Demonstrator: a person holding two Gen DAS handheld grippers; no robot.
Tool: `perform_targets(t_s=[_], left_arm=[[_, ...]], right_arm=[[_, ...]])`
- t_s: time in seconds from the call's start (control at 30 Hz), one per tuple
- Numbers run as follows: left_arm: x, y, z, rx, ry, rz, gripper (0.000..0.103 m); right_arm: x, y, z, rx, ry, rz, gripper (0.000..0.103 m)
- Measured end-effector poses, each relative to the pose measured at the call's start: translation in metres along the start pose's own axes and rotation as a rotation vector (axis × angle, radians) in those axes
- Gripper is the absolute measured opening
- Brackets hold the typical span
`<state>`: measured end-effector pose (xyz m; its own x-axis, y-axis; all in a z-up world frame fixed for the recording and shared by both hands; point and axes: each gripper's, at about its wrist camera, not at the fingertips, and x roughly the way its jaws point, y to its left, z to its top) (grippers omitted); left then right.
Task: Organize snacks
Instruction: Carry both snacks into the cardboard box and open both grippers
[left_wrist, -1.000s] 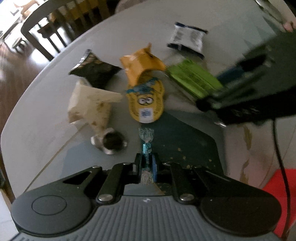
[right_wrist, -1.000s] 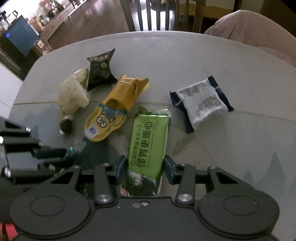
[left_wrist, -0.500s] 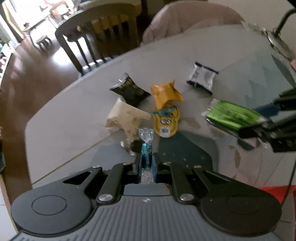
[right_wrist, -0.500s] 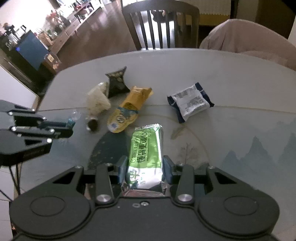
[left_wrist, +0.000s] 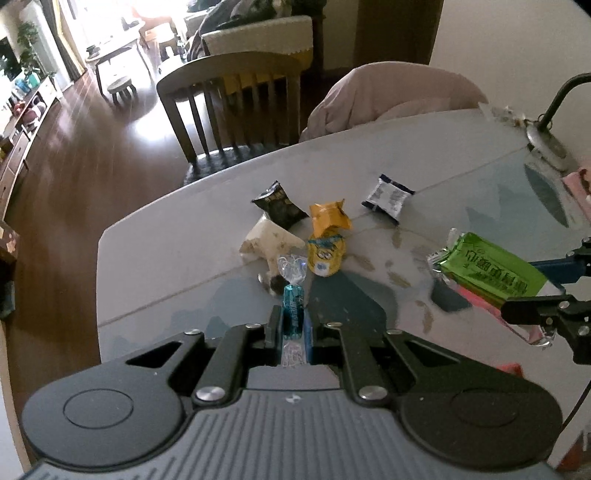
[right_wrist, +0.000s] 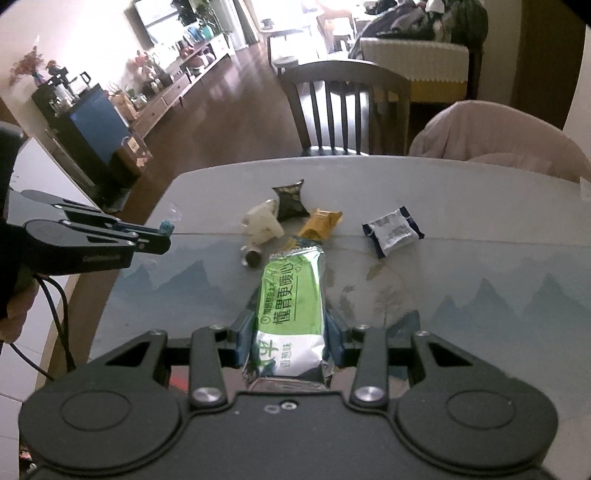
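My left gripper (left_wrist: 293, 325) is shut on a small blue wrapped candy (left_wrist: 293, 302) and holds it above the table; it also shows in the right wrist view (right_wrist: 164, 232). My right gripper (right_wrist: 288, 332) is shut on a green snack packet (right_wrist: 291, 295), lifted off the table; the packet also shows in the left wrist view (left_wrist: 487, 266). On the table lie a yellow packet (left_wrist: 327, 236), a black packet (left_wrist: 280, 205), a cream packet (left_wrist: 266, 236), a white and navy packet (left_wrist: 388, 197) and a small round dark snack (right_wrist: 253, 257).
The grey table (right_wrist: 461, 266) has a mountain print. A wooden chair (right_wrist: 343, 107) and a cloth-covered chair (right_wrist: 495, 136) stand at its far edge. A lamp base (left_wrist: 546, 140) sits at the table's right side.
Both grippers have lifted up and drawn back from the pile, each still holding its snack. The green packet has left the table and moved right of the pile.
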<state>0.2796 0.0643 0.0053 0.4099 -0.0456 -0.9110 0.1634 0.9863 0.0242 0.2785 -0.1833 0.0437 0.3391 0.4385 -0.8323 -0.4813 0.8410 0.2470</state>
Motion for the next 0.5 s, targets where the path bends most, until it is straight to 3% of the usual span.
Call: perform_targets(t_s=[0.5], left_arm=[[-0.051, -0.032, -0.096, -0.029, 0.048, -0.082, 0.011]], right_arm=[[-0.035, 0.042, -0.07, -0.006, -0.011, 0.048, 0.04]])
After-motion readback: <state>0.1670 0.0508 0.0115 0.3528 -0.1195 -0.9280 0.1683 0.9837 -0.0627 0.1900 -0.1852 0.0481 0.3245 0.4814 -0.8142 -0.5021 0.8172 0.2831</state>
